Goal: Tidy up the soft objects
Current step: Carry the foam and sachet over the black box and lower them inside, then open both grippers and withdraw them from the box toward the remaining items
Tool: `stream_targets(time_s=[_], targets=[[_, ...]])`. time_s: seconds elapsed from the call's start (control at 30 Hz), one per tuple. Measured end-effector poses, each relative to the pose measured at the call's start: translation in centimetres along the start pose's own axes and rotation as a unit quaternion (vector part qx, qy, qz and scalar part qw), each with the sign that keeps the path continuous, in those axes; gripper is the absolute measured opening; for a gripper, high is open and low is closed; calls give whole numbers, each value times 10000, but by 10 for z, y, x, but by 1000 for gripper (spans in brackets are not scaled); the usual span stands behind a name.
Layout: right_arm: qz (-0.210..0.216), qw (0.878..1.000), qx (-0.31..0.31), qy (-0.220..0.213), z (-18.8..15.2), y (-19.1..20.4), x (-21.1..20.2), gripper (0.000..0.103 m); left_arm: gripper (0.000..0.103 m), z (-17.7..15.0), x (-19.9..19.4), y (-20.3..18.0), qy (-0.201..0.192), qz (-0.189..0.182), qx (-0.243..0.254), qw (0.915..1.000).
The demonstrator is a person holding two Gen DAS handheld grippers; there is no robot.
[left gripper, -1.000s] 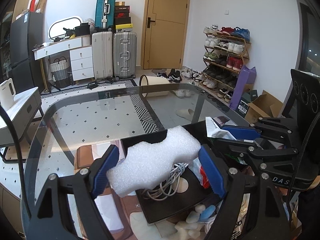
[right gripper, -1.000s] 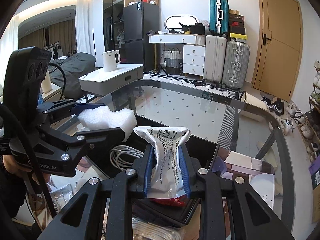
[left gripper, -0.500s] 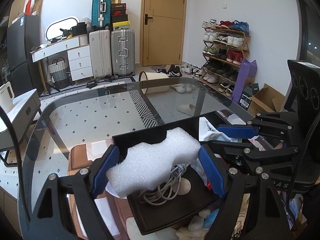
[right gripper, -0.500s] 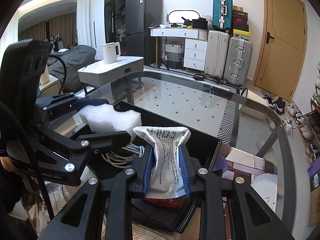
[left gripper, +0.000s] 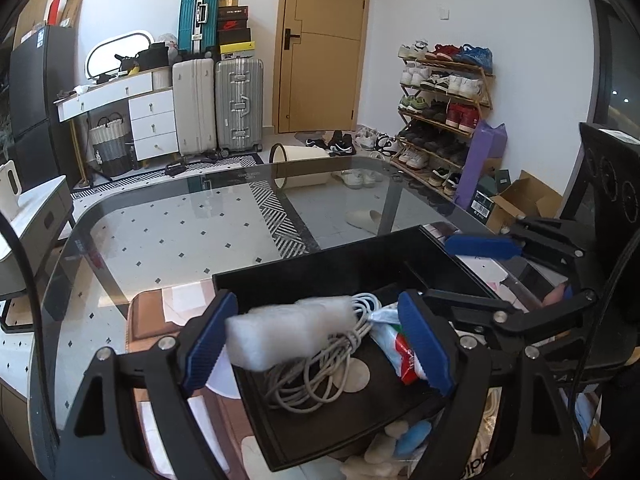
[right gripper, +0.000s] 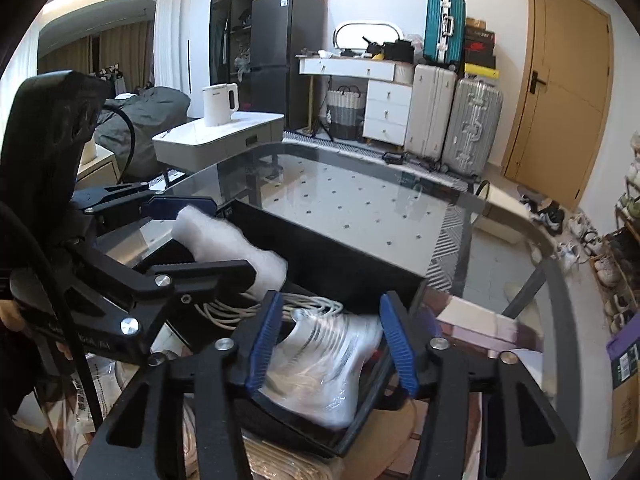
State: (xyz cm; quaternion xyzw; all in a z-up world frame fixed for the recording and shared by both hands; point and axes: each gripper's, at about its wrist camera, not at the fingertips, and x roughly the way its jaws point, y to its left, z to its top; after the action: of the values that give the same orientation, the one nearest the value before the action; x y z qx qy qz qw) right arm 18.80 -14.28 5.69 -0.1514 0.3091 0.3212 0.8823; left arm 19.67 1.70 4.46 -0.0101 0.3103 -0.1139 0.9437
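Dropping into the black tray (left gripper: 448, 258): foam block (left gripper: 288, 334) and plastic packet (right gripper: 332, 360), both light and squashy, best pinched mid-body; left gripper (left gripper: 316, 344) and right gripper (right gripper: 332, 344) are opening, pads clear of both

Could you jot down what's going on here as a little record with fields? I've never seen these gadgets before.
Setting: glass table in a lived-in room
Container: black tray on the table
In the tray: coiled white cable
Left gripper: jaws opening; white foam block between them, blurred, above the cable
Right gripper: jaws opening; plastic packet between them, blurred, at the tray
Pads: blue on both grippers
Background: suitcases, shoe rack, closed door
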Motion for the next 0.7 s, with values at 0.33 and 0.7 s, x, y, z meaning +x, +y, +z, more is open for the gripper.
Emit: stream_targets(time_s=[0.33,0.7], targets=[[-123,9979,603,-215,-13,-11,-43,101,103,-11,-39,5,-186,217,-271,9992],[81,9959,896,-86,-46,6,-78,102,103,-50,-84,-2,-409,538,-393,9969]])
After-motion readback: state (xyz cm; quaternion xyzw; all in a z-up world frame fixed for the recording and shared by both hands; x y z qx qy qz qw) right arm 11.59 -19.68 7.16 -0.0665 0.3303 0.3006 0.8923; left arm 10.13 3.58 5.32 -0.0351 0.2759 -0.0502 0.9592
